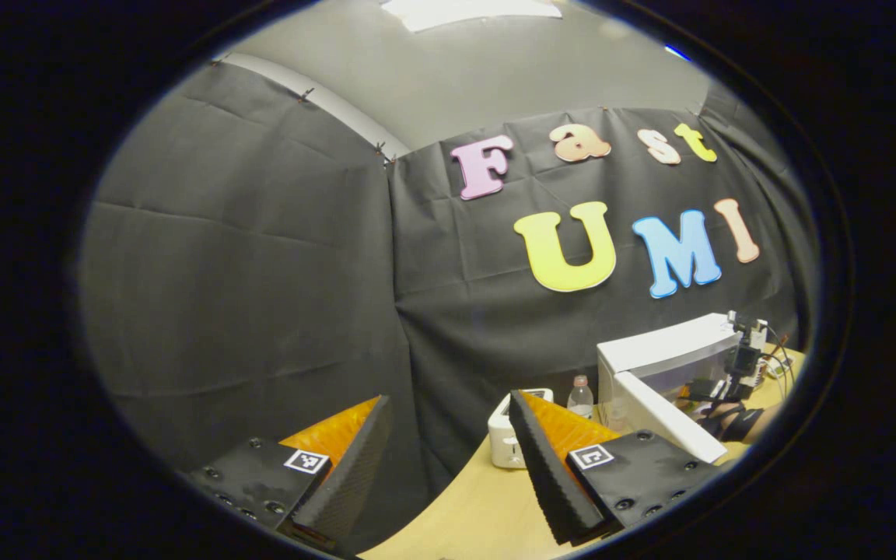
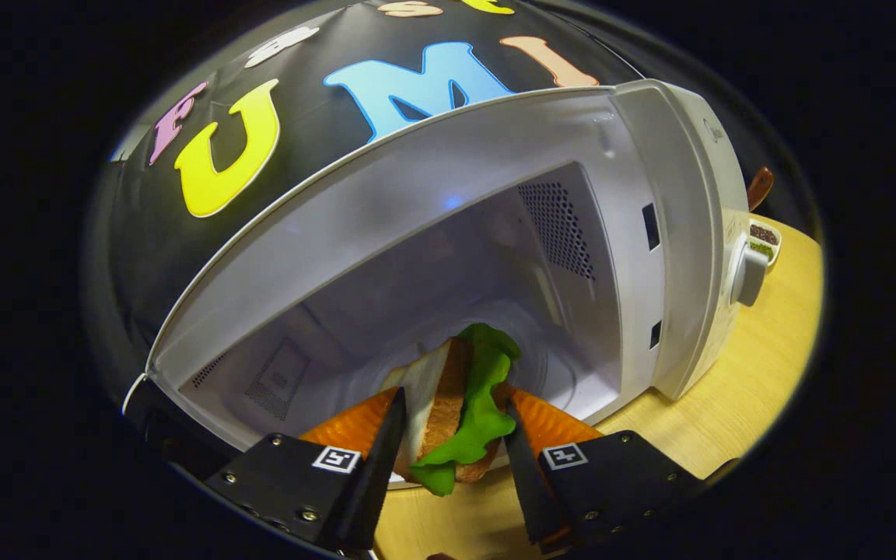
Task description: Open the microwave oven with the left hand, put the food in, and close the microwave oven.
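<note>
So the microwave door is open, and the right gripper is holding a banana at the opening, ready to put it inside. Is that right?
Almost. The microwave door is open and the right gripper is at the opening, but what it holds is a sandwich with bread and green lettuce, not a banana. The right gripper view shows it pinched between both fingers.

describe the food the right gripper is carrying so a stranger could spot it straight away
Start at the white microwave on the wooden table, its door open. At the mouth of the cavity, the right gripper is shut on a sandwich held on edge. It is the only food there: pale bread slices with a bright green leaf hanging out of one side.
</note>
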{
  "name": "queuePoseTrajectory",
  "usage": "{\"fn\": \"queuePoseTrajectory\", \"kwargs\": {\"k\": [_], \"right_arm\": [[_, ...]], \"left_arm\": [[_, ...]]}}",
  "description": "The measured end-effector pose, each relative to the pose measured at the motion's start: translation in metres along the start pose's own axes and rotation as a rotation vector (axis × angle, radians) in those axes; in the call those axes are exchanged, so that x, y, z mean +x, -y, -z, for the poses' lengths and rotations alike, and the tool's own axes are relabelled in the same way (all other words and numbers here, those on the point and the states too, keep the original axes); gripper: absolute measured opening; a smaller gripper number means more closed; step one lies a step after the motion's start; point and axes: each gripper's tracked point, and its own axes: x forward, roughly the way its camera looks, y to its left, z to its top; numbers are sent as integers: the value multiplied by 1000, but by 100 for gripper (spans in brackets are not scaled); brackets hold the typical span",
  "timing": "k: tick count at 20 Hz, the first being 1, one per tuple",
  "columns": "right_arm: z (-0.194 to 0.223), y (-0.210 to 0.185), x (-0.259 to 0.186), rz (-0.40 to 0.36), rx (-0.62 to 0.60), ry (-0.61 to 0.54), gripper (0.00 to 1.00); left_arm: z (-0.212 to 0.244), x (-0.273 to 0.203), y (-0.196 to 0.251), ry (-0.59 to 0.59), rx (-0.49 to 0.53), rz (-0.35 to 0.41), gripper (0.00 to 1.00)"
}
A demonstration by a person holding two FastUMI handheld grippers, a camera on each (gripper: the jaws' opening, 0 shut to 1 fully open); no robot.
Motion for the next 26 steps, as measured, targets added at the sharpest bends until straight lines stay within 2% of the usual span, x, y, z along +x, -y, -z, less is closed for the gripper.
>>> {"fn": "queuePoseTrajectory", "kwargs": {"k": [1, 2, 3, 4, 9, 13, 16, 20, 26], "right_arm": [[-1, 8, 1, 34, -30, 6, 72], [-3, 17, -2, 68, -66, 10, 89], [-6, 22, -4, 84, -98, 17, 95], [-9, 23, -7, 86, -125, 25, 96], [-39, 16, -45, 23, -231, 101, 96], [-72, 7, -100, -53, -319, 200, 96], [-93, 8, -140, -107, -341, 224, 96], [-129, 28, -196, -129, -369, 262, 96], [-183, 77, -256, -98, -388, 321, 96]], "left_arm": [[2, 0, 2, -2, -2, 6, 96], [3, 0, 4, -3, -1, 9, 96], [4, -2, 5, -4, 1, 12, 96], [6, -1, 6, -3, 2, 14, 96], [20, -3, 18, -12, -33, 33, 96], [33, -2, 31, -17, -46, 56, 96], [45, -2, 39, -28, -71, 61, 96], [70, -2, 56, -66, -79, 82, 96], [109, -9, 81, -131, -82, 91, 96]]}}
